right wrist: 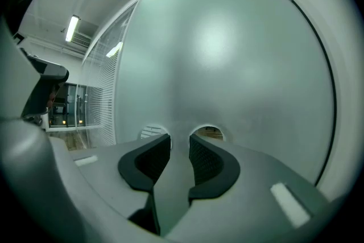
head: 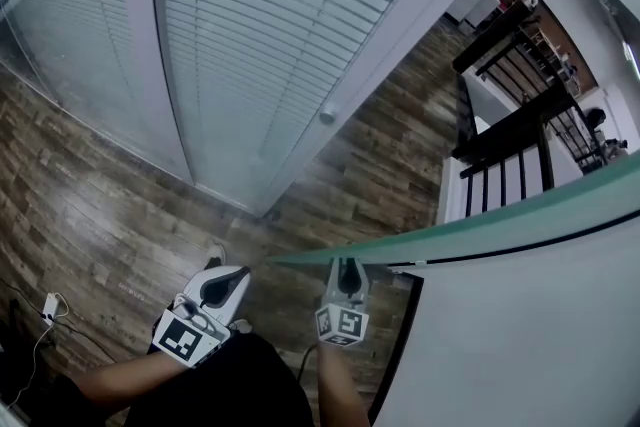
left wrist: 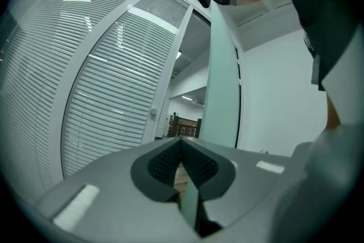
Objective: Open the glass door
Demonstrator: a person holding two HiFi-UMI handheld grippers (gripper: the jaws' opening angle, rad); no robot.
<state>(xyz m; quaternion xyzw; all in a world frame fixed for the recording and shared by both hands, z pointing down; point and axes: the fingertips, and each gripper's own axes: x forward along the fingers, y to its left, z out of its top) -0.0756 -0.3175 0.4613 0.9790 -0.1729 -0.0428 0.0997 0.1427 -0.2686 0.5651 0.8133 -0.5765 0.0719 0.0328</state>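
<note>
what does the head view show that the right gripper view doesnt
Only the head view: the left hand-held gripper and a white plug on the floor. Only the right gripper view: two round holes in the door, its jaws closed on the strip between them. Both: the door, the blinds and the right hand-held gripper.

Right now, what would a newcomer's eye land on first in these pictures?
The frosted glass door fills the right gripper view, and the right claw is clamped on the strip between its two round holes. In the head view the door's green top edge runs off to the right, and white blinds fill the upper left.
</note>
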